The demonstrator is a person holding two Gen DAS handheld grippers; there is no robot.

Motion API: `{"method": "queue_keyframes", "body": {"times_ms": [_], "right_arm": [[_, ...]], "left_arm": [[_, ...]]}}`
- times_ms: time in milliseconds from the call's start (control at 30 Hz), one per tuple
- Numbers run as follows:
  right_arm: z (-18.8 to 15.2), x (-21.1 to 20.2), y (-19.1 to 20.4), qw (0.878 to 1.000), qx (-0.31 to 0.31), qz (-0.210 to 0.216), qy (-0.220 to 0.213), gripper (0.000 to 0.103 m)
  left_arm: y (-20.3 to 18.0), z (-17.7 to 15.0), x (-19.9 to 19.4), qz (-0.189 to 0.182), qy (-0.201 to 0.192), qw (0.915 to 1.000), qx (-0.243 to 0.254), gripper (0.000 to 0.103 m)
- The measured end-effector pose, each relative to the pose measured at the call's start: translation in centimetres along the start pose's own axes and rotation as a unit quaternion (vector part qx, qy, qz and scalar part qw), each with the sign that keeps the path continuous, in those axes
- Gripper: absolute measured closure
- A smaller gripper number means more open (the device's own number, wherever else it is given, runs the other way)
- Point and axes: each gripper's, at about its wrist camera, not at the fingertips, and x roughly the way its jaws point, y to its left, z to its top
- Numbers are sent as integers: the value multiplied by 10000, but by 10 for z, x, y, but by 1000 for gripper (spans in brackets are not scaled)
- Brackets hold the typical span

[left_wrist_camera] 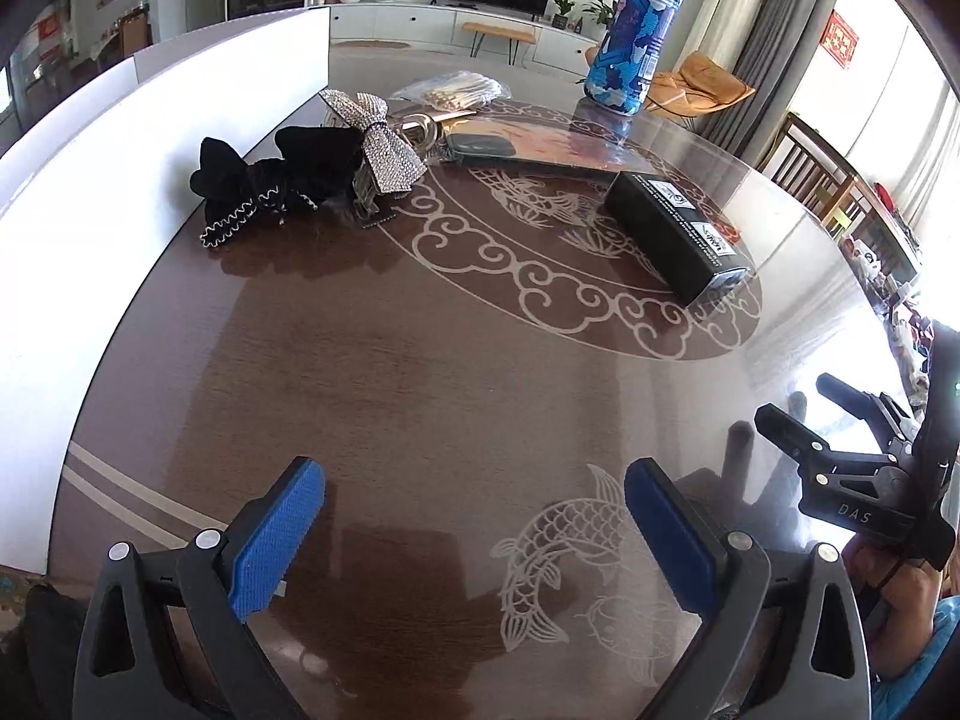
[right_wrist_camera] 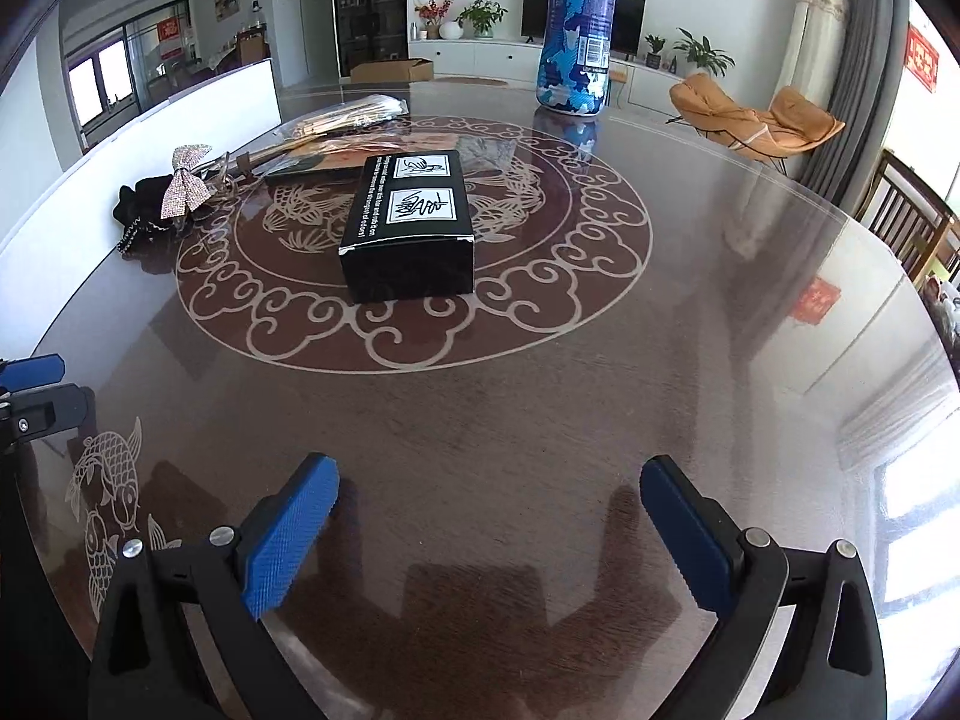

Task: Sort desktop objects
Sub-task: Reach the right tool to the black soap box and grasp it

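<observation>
Both wide open, left tool (left_wrist_camera: pixel 474 531), right tool (right_wrist_camera: pixel 489 531); holding nothing

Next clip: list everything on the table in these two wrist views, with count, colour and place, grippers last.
table: one, dark brown wood with pale cloud and fish patterns, under everything.
black box: one, black with white labels, lying flat near the table's centre.
blue bottle: one, blue camouflage print, standing upright at the far side.
rhinestone bow: one, silver, far left, resting against the black fabric piece.
black fabric piece: one, black with white zigzag trim, far left by the white board.
plastic bag: one, clear with pale contents, far side.
white board: one, white, along the left edge.
left gripper: blue pads, open, empty.
right gripper: blue pads, open, empty.
</observation>
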Motion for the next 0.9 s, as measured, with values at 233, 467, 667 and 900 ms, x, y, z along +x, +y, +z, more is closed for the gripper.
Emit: {"method": "queue_keyframes", "body": {"times_ms": [233,467,667,900], "right_arm": [[4,6,6,10000,-22,-56,63,2],[3,8,2,9998,120,88,141,0],[3,9,1,9998,119,87,140,0],[3,9,1,9998,122,89,141,0]], "left_arm": [[2,-1,6,62,92,9999,-21,1],[-7,-1,10,326,153,9991,213,1],[-11,-2,13,505,208,9978,370,0],[-16,-3,16,651,266,9962,522,0]]}}
